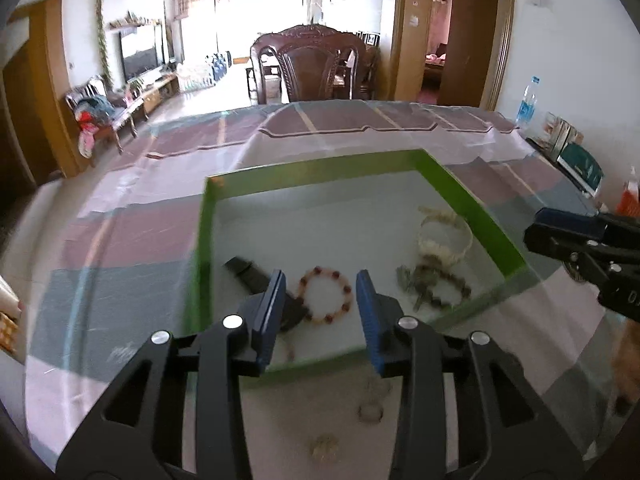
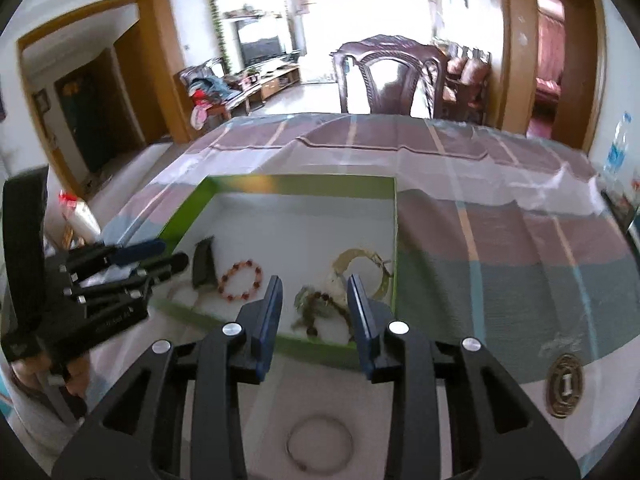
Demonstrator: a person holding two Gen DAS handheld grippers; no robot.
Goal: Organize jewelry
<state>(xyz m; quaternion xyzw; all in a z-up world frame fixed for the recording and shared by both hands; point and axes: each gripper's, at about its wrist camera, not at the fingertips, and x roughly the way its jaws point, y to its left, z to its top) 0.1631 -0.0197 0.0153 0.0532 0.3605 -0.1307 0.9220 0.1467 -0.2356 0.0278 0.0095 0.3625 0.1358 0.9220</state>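
A shallow white tray with a green rim [image 1: 472, 196] lies on the striped tablecloth. Inside it are a red bead bracelet [image 1: 326, 294], a black flat piece [image 1: 248, 272], a cream bracelet [image 1: 444, 240] and a dark bead bracelet with greenish charms [image 1: 436, 284]. My left gripper [image 1: 322, 280] hangs open over the tray's near edge, and the red bracelet shows between its blue fingers, untouched. My right gripper [image 2: 314, 284] is open over the near right corner, above the dark bead bracelet [image 2: 316, 312]. It holds nothing. The left gripper [image 2: 168, 256] shows at the tray's left side.
On the cloth in front of the tray lie a thin metal bangle [image 2: 319, 440], a bronze oval medallion [image 2: 565, 384], a small ring [image 1: 370, 412] and a gold piece [image 1: 324, 446]. A dark wooden chair [image 1: 308, 64] stands beyond the table. A water bottle [image 1: 527, 100] and books sit at the right edge.
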